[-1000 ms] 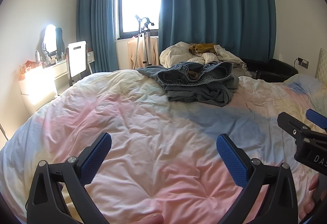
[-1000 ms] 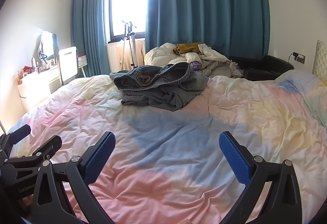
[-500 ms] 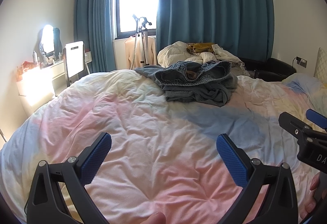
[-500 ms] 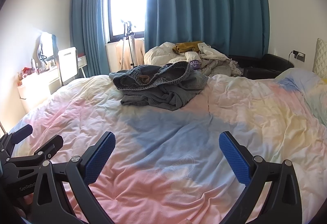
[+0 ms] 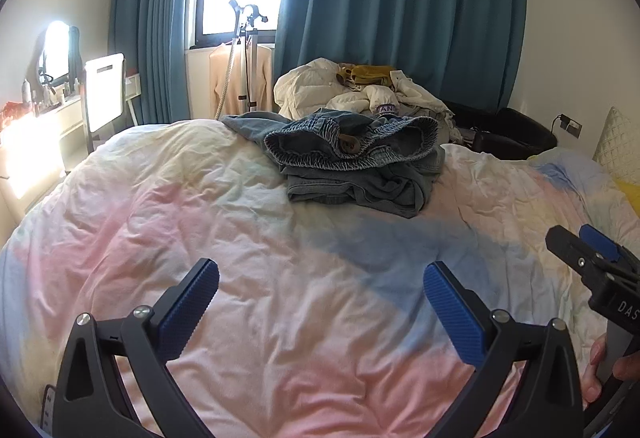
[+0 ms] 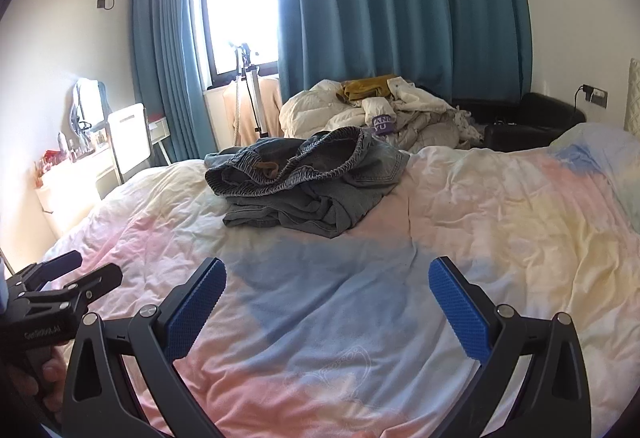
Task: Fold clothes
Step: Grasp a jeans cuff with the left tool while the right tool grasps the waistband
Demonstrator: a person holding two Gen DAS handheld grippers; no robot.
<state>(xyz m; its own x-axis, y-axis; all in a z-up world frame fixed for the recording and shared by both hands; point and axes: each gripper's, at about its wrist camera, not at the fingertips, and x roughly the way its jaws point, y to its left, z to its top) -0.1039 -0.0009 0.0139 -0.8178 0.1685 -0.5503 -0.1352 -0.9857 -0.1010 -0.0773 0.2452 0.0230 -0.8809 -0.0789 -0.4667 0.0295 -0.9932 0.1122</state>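
A crumpled pair of grey-blue denim trousers (image 5: 356, 162) with an elastic waistband lies bunched on the pastel duvet (image 5: 224, 238), beyond both grippers; it also shows in the right wrist view (image 6: 304, 182). My left gripper (image 5: 320, 298) is open and empty, held above the duvet short of the trousers. My right gripper (image 6: 327, 294) is open and empty, level with it. The right gripper shows at the right edge of the left wrist view (image 5: 592, 258), and the left gripper at the left edge of the right wrist view (image 6: 64, 278).
A heap of white and mustard clothes (image 6: 384, 110) lies behind the trousers near the teal curtains (image 6: 400, 6). A tripod stand (image 5: 244, 54) stands by the window. A dressing table with a white chair (image 5: 104, 90) is at the left. A black seat (image 6: 540, 122) and pillows are at the right.
Both grippers have moved forward toward the trousers, which now look nearer and larger. Both stay open and empty.
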